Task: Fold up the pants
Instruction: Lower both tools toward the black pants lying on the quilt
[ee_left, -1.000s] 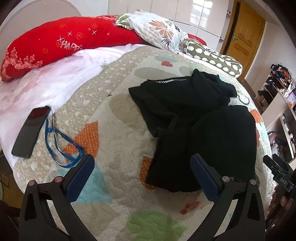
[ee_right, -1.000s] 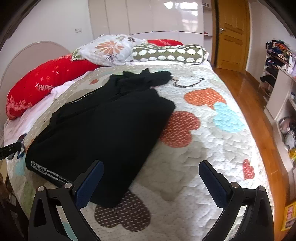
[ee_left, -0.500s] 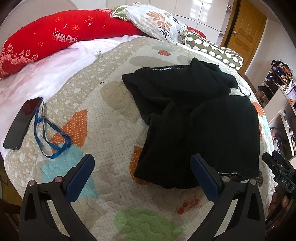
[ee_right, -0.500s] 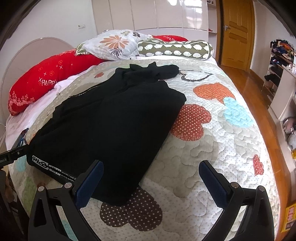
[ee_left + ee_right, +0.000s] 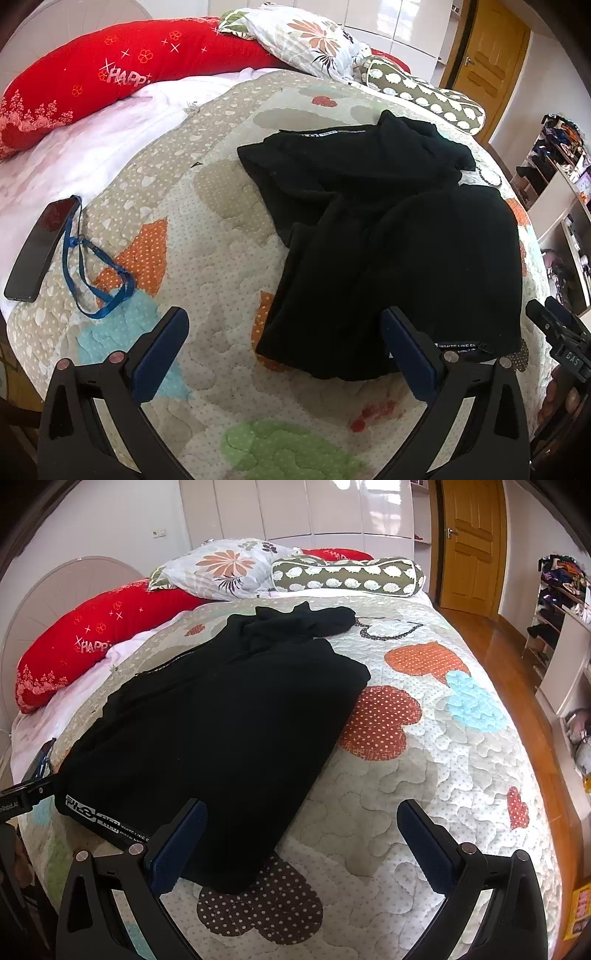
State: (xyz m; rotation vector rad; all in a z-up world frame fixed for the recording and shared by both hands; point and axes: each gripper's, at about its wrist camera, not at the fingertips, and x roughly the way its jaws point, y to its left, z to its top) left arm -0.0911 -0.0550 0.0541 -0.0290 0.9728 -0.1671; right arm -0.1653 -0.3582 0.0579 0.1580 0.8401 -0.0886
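Black pants (image 5: 399, 236) lie rumpled on a patterned quilt (image 5: 207, 229), their near end with white lettering toward me and the far part bunched up. They also show in the right wrist view (image 5: 221, 731). My left gripper (image 5: 284, 343) is open and empty, hovering above the quilt by the pants' near left edge. My right gripper (image 5: 303, 834) is open and empty over the pants' near right corner. The right gripper's tip (image 5: 561, 339) shows at the left view's right edge.
A black phone (image 5: 40, 243) with a blue lanyard (image 5: 96, 273) lies on the bed's left. A red pillow (image 5: 110, 74), a floral pillow (image 5: 229, 568) and a green bolster (image 5: 347, 576) line the head. Wooden floor (image 5: 524, 686), a door and shelves are right.
Both grippers have shifted slightly over the bed's foot; the pants sit a little farther along in the views. Both stay open. The pants themselves have not moved.
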